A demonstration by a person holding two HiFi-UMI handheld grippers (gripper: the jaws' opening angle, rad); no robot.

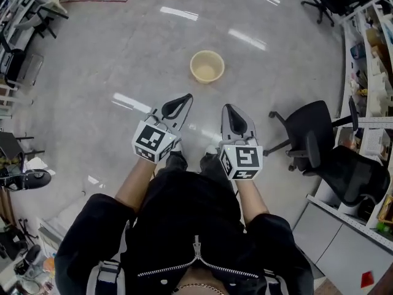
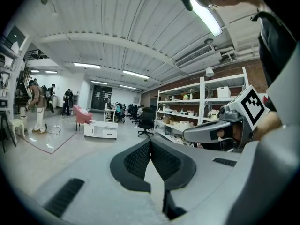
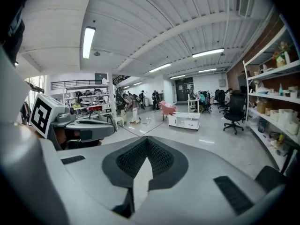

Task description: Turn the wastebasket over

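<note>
Cream plastic wastebasket [image 1: 207, 66] upright on floor [image 1: 123, 48], likely light, stiff; take by rim. Left gripper [image 1: 182, 99], right gripper [image 1: 231, 110] closed, empty, well short.

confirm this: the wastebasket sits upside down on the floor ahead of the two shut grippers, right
Not quite. The wastebasket sits open side up; the head view shows its hollow inside. The rest holds: it is on the floor ahead of the left gripper and right gripper, both shut.
</note>
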